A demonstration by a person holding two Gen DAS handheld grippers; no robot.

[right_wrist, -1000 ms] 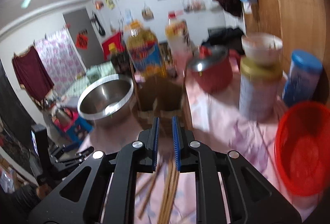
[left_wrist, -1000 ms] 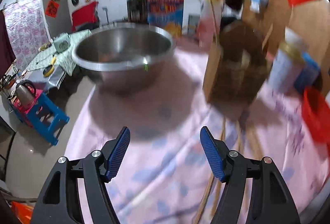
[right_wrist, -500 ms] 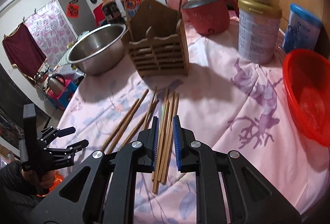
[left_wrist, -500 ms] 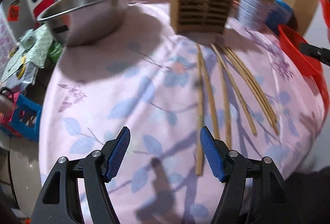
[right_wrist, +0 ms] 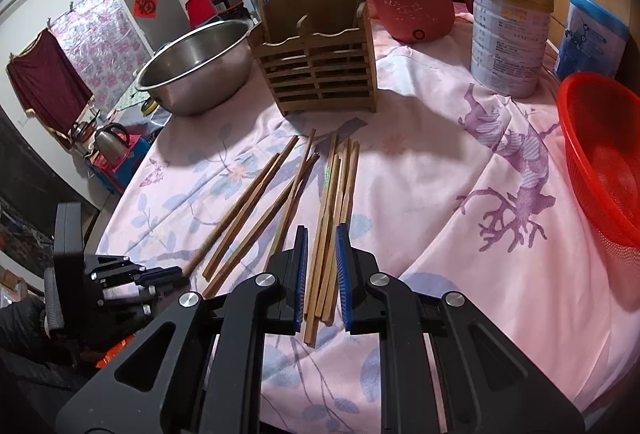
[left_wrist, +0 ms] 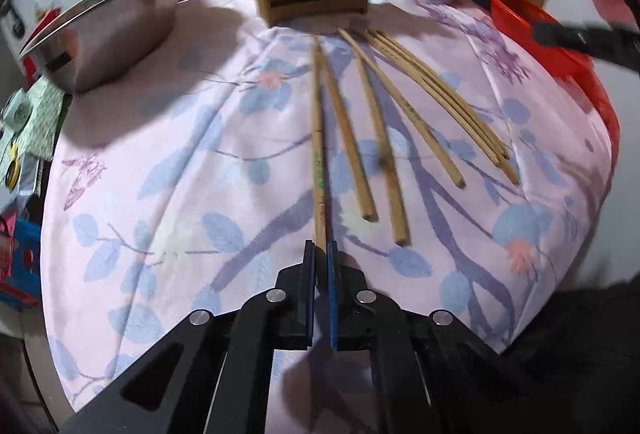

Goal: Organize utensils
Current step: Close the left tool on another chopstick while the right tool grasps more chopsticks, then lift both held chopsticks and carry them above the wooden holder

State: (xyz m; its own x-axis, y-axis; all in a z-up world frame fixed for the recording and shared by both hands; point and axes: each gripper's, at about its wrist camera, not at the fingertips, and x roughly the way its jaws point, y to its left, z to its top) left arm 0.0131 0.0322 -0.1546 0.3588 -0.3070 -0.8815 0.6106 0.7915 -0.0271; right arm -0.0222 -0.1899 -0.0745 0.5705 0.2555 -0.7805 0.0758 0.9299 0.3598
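Several wooden chopsticks (right_wrist: 340,186) lie loose on the pink flowered cloth, in front of a slatted wooden holder (right_wrist: 320,74) with two chopsticks standing in it. My left gripper (left_wrist: 320,244) is low at the table's near edge and shut on the near end of the leftmost chopstick (left_wrist: 318,138), which has green marks. The right wrist view shows this left gripper (right_wrist: 176,271) at the end of that stick. My right gripper (right_wrist: 322,230) hovers over the rightmost bundle with its jaws a narrow gap apart. The bundle shows through the gap, still flat on the cloth.
A steel bowl (right_wrist: 196,66) stands left of the holder and a red pot (right_wrist: 412,10) behind it. At the right are a tin can (right_wrist: 508,42) topped by a bowl, a blue-lidded tub (right_wrist: 592,34) and a red basket (right_wrist: 604,154). Oil bottles line the back.
Both grippers came down and in towards the chopsticks. The left jaws, wide apart before, have closed on a chopstick's end. The right jaws kept the same narrow gap.
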